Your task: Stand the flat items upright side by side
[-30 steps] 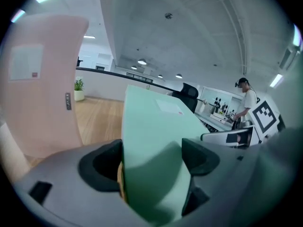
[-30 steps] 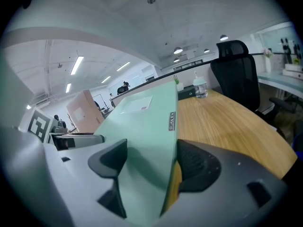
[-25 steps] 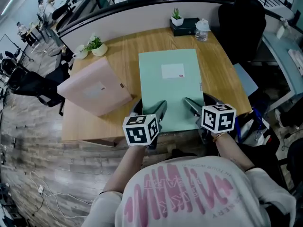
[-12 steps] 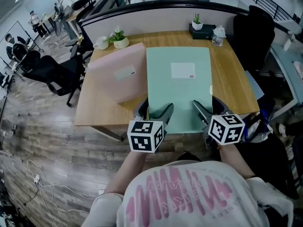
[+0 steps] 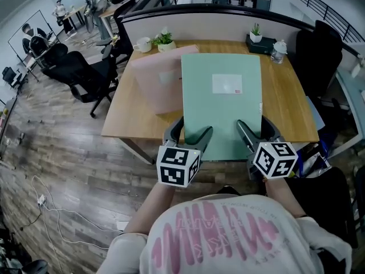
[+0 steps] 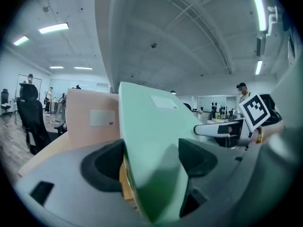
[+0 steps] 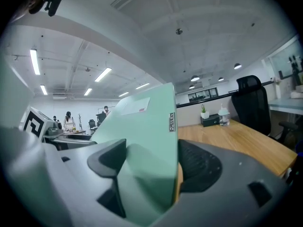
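Green folder, near edge clamped, overlapping pink folder

This was an open-plan office. Its centre was a wooden desk, backed along its far edge by a curved grey partition. At the desk were a green folder and a pink folder, the sort used for filing papers. A small potted plant and a white mug stood at the desk's far left corner, and another plant on a dark box at its far right. Black swivel chairs stood left of the desk on wood-plank flooring, and one more stood to its right. Beyond the desk's far left corner, people were at other workstations. Strip lights ran across the ceiling above the desk.
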{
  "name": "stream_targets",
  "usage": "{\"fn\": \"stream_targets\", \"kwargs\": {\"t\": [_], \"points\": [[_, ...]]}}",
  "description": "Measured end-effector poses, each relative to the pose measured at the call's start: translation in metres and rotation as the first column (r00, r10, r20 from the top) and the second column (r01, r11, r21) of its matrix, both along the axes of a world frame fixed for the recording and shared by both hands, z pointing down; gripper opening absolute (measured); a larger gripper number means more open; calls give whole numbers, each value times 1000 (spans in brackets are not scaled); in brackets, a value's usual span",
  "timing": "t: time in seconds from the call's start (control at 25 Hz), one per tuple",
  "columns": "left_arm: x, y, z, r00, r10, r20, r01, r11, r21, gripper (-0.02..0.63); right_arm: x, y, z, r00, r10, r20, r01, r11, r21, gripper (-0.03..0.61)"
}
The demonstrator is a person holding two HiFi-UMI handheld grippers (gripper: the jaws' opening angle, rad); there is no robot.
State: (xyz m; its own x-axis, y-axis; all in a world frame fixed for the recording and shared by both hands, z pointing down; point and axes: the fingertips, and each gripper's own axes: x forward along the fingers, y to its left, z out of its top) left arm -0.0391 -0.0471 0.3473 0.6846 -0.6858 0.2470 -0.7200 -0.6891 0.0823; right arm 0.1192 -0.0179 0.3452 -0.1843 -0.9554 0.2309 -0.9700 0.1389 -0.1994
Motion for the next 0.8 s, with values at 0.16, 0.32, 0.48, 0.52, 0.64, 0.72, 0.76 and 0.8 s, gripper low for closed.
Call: {"fn": "stream_targets", "kwargs": {"t": [0.16,0.32,0.48,0.52,0.64,0.72,0.76,0.8], "points": [[-25,-1,-5,999,-42,-2,42,999,19,357,-24,-5,-6,999,-40,-11,40,999,25,345],[-47,0,-11,997,-74,-3,74,995,60,357,-46,-9,-12,996,-86,-27,87,995,53,345],[-71,-3,-12,993,-116,21,113,987,111,356,-69,-19,-8,989,-143,-29,144,988,57,344],[-76,-4,-11,991,-127,30,123,985,118,356,-74,-22,-6,987,-156,-29,158,986,55,342],[-87,-9,-8,986,-157,49,148,979,141,354,-85,-32,0,982,-185,-38,187,981,51,342],[-95,-13,-6,983,-174,51,163,972,167,354,-92,-39,2,978,-199,-57,202,978,55,344],[-98,-16,-5,982,-183,51,171,968,184,351,-95,-43,3,976,-206,-71,210,976,59,344],[-101,-18,-4,980,-193,54,178,963,200,348,-98,-47,5,973,-212,-86,218,974,62,344]]}}
